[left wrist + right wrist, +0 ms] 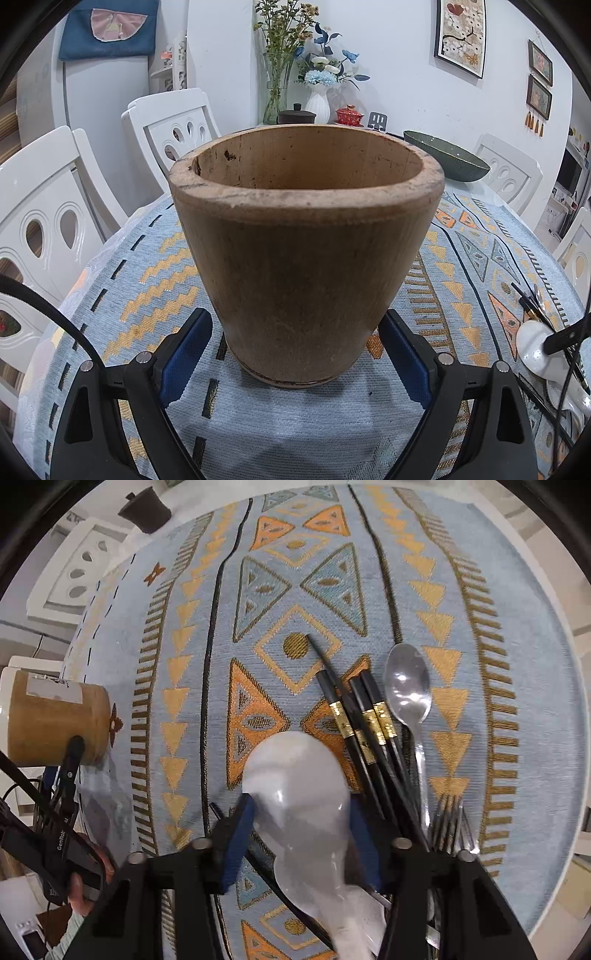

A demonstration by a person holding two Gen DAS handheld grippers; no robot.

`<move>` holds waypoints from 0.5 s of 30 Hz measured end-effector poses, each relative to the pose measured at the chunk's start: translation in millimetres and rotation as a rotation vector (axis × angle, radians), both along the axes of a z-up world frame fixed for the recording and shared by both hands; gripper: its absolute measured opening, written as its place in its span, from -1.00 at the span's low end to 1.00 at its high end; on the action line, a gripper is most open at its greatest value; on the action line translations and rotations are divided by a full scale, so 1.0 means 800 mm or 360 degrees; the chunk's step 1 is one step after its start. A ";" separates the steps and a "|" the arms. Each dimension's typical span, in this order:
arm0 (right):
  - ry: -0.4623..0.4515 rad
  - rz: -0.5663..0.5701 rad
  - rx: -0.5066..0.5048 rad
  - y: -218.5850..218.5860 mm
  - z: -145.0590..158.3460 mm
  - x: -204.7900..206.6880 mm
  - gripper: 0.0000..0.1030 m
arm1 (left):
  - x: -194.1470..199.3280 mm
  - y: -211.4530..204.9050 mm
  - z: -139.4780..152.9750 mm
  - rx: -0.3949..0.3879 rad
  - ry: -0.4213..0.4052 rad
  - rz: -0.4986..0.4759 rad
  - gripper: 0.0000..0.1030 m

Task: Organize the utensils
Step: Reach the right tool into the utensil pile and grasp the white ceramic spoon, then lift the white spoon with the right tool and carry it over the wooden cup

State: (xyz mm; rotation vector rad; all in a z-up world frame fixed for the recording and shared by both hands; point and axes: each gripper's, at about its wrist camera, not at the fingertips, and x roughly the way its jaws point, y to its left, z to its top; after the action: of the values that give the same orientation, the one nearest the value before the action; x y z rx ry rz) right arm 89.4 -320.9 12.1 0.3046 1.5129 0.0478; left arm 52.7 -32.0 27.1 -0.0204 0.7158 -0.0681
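A brown wooden utensil holder (303, 251) stands upright on the patterned tablecloth (147, 280), and my left gripper (298, 314) is shut on its lower part, a blue pad against each side. The right wrist view shows the holder (55, 716) at the far left. My right gripper (301, 802) points steeply down, shut on the bowl of a white ceramic spoon (295, 797). Just right of it lie several black chopsticks with gold bands (354, 716), a metal spoon (408, 686) and a fork (448, 819). The ceramic spoon (532, 343) also shows at the left wrist view's right edge.
A dark green bowl (447, 158), flower vases (317, 99), a red lidded cup (349, 114) and a dark lidded cup (146, 507) stand at the table's far side. White chairs (48, 229) ring the table. A person's hand (79, 890) holds the left gripper.
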 end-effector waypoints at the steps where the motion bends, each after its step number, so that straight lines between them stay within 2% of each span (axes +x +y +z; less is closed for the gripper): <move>1: -0.0011 -0.0022 0.0001 -0.003 0.005 -0.003 -0.31 | 0.000 0.000 0.000 0.0000 0.0000 0.0000 0.78; 3: -0.0037 -0.0049 0.0002 -0.006 0.014 -0.009 -0.44 | 0.000 0.000 0.000 0.0000 0.0000 0.0000 0.78; 9: -0.0074 -0.0029 -0.0006 0.010 0.034 -0.025 -0.64 | 0.000 0.000 0.000 -0.0001 0.0000 0.0000 0.78; 15: -0.0060 0.0070 -0.0026 0.036 0.030 -0.019 -0.64 | 0.000 0.000 0.000 -0.0001 0.0000 0.0000 0.78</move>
State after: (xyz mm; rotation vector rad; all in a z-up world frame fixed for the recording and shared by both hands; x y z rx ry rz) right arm 74.4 -291.8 36.1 0.2563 1.4822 0.0757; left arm 52.9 -31.7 27.3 -0.0207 0.7159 -0.0684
